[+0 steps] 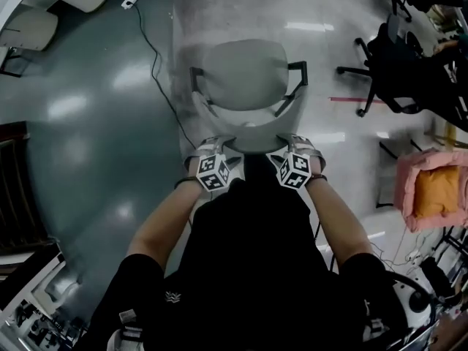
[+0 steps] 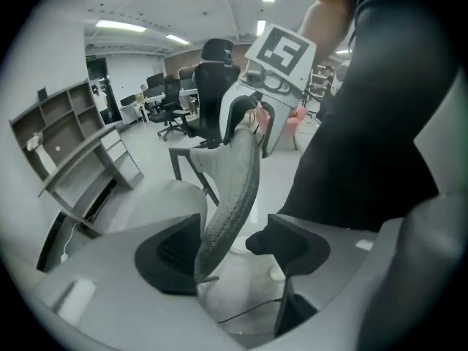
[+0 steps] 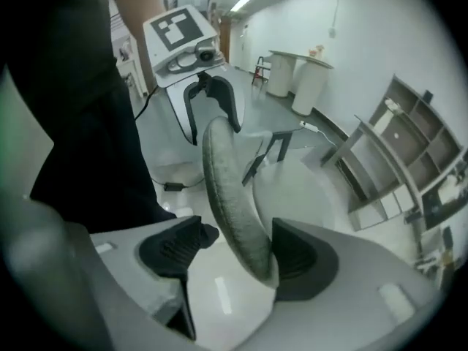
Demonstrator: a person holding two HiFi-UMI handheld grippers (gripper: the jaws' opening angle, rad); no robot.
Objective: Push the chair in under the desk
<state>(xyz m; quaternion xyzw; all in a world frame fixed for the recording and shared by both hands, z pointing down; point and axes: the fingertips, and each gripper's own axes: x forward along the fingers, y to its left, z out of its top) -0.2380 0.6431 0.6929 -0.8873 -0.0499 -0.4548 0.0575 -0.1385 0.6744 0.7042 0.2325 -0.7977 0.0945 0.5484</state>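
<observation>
The chair [image 1: 245,75], pale grey with dark arm frames, stands just in front of me, its seat facing away, and no view shows me clearly the desk it belongs under. My left gripper [image 1: 212,152] and right gripper [image 1: 296,152] sit side by side on the top edge of the backrest [image 2: 238,189]. Both sets of jaws are spread wide, with the padded edge lying loosely between them, leaning on one pad and clear of the other, so neither has a hold. I judge that a push from here could let the backrest slide out of the jaws. Pushing this high up might also tip the chair instead of moving it. A thin cable [image 1: 150,42] trails across the floor to its left and could snag a leg. The glossy floor [image 1: 88,123] is grey-green to the left and pale to the right. Black office chairs [image 1: 387,57] stand at the far right, and an empty shelf unit [image 2: 80,152] stands to the left.
</observation>
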